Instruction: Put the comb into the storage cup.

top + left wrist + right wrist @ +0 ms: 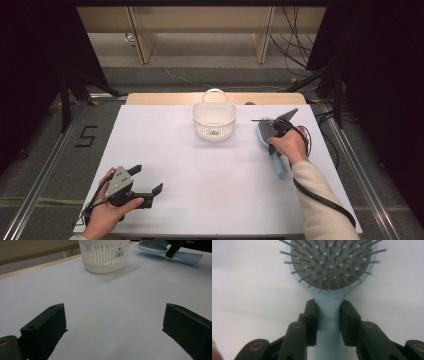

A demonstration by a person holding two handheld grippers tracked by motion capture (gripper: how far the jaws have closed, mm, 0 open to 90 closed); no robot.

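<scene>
A light blue hairbrush (pixel 267 134) lies bristles up on the white table, right of the basket; it also shows far off as the hairbrush (pixel 160 247). My right gripper (pixel 328 317) is shut on the neck of the hairbrush (pixel 328 315), just below the bristle pad, both pads pressing its sides. In the high view the right gripper (pixel 278 131) sits over the brush with the hand behind it. A white slatted basket (pixel 214 120) with a handle stands at the table's far middle. My left gripper (pixel 148 181) rests near the front left corner, open, nothing between its jaws.
The white table sheet (pixel 210 170) ends close behind the basket at a wooden edge (pixel 165 98). The right gripper's black cable (pixel 320 197) trails along the sleeve. Metal rails (pixel 47 165) run along both sides of the table.
</scene>
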